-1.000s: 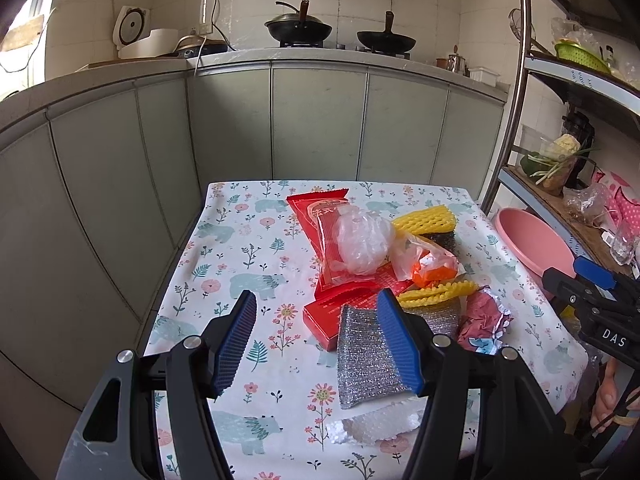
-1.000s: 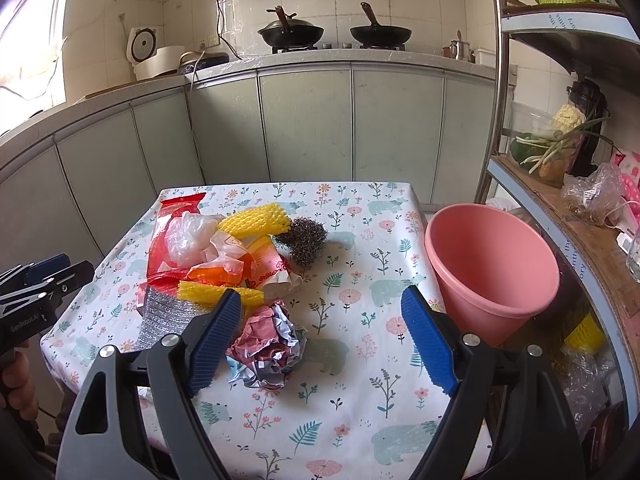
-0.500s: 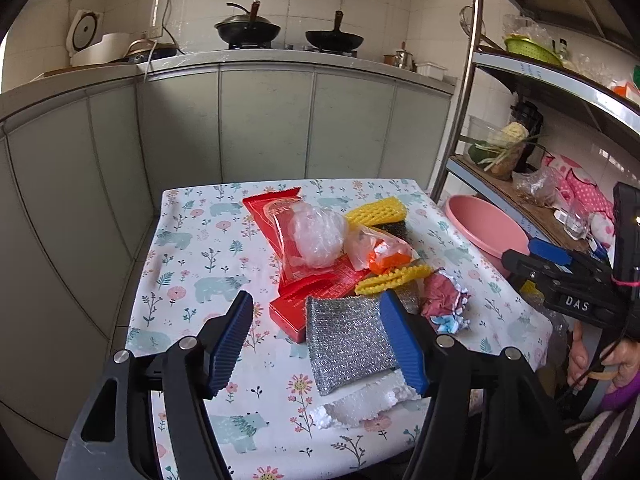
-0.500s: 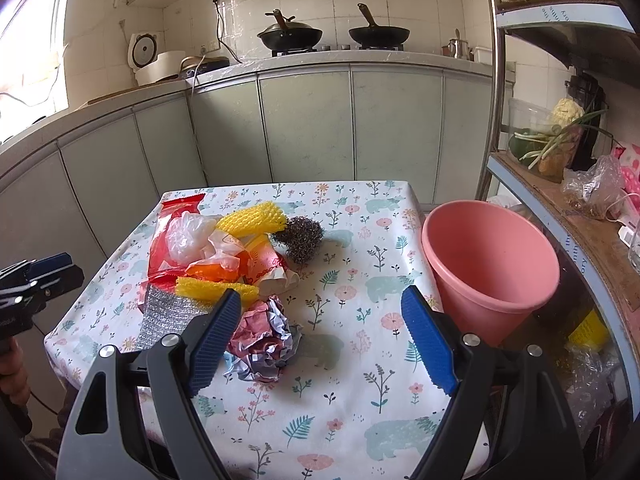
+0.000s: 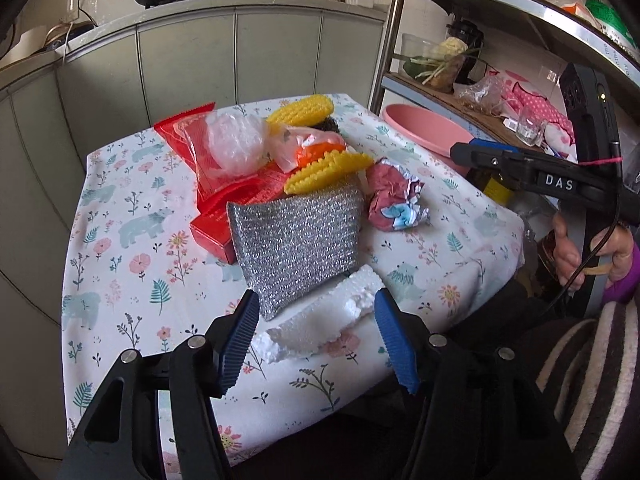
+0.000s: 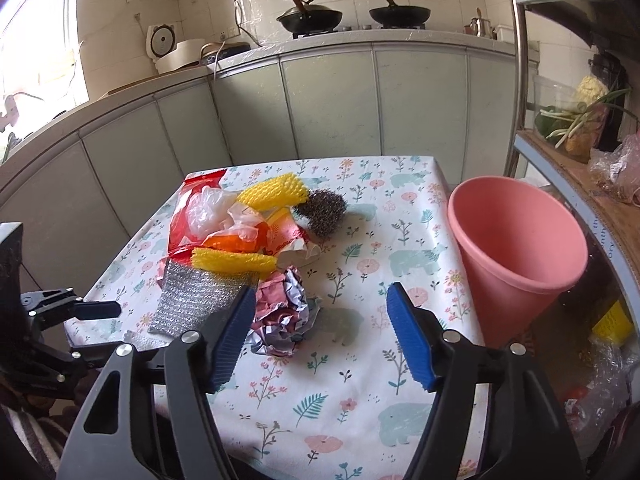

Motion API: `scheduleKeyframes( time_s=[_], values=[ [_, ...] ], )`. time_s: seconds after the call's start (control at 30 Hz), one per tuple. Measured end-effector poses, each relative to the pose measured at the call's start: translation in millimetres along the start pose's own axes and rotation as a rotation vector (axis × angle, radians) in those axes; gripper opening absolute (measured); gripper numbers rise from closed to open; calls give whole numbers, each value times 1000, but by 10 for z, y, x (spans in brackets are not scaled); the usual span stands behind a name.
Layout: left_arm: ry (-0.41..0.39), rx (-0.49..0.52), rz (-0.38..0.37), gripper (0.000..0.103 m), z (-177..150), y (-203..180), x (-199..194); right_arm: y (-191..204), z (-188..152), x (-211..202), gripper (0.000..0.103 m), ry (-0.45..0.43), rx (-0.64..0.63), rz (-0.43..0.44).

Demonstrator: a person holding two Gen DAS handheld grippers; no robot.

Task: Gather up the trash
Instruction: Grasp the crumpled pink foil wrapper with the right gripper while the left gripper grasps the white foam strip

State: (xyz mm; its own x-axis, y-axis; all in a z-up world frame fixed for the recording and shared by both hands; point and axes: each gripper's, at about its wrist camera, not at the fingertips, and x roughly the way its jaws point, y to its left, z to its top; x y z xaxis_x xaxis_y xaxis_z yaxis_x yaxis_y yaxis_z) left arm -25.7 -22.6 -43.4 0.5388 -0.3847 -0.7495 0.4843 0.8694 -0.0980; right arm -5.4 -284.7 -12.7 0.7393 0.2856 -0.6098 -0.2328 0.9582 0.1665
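Observation:
A pile of trash lies on the floral tablecloth [image 5: 120, 280]: a silver scouring cloth [image 5: 298, 240], white foam piece [image 5: 324, 322], crumpled foil wrapper [image 5: 394, 198], yellow foam nets [image 5: 326, 170], red packets [image 5: 208, 160], a clear plastic bag [image 5: 236, 142] and a steel wool ball [image 6: 322, 212]. My left gripper [image 5: 316, 340] is open, low at the table's near edge, its jaws either side of the foam piece. My right gripper [image 6: 322, 334] is open, above the table just right of the foil wrapper [image 6: 282, 322]. A pink bucket [image 6: 516, 248] stands at the table's right side.
A metal shelf rack [image 6: 520, 80] with vegetables and bags stands right of the bucket. Grey kitchen cabinets [image 6: 328, 108] with woks on the stove run behind the table. The person's striped sleeve [image 5: 580, 380] is near the table's front.
My left gripper has swung right and dropped toward the foam piece at the near edge. My right gripper has stayed almost still, edging slightly lower over the table.

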Motion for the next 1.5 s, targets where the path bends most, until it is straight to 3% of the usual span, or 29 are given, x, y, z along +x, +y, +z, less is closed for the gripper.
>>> scheduleKeyframes(
  time_s=[0.27,0.37,0.5,0.53,0.6,1.0,1.07,1.1,1.27,1.33,1.4,1.5],
  values=[
    [85,0,-4,58,-134,63,193,-13,-59,165,69,72,4,52],
    [94,9,-13,51,-150,60,228,-21,-77,233,69,105,11,65],
    [86,23,-19,47,-158,59,228,-30,-98,323,69,144,23,89],
    [83,32,-21,38,-157,49,222,-27,-99,346,69,155,25,96],
    [78,48,-29,35,-164,32,213,-17,-99,388,69,177,27,105],
    [-17,26,-83,33,-75,70,-50,111,-52,671,69,240,30,142],
    [-42,15,-77,33,-31,98,-111,103,-59,702,61,245,39,153],
    [-52,8,-73,33,-13,112,-137,98,-59,702,47,245,43,163],
    [-83,-12,-55,33,60,156,-190,108,-47,633,39,221,15,153],
    [-94,-23,-51,33,95,171,-192,88,-31,566,23,201,19,164],
    [-108,-29,-44,33,123,175,-203,55,-11,500,18,184,21,160],
    [-130,-33,-35,33,185,165,-209,-12,-14,449,17,173,38,156]
  ],
)
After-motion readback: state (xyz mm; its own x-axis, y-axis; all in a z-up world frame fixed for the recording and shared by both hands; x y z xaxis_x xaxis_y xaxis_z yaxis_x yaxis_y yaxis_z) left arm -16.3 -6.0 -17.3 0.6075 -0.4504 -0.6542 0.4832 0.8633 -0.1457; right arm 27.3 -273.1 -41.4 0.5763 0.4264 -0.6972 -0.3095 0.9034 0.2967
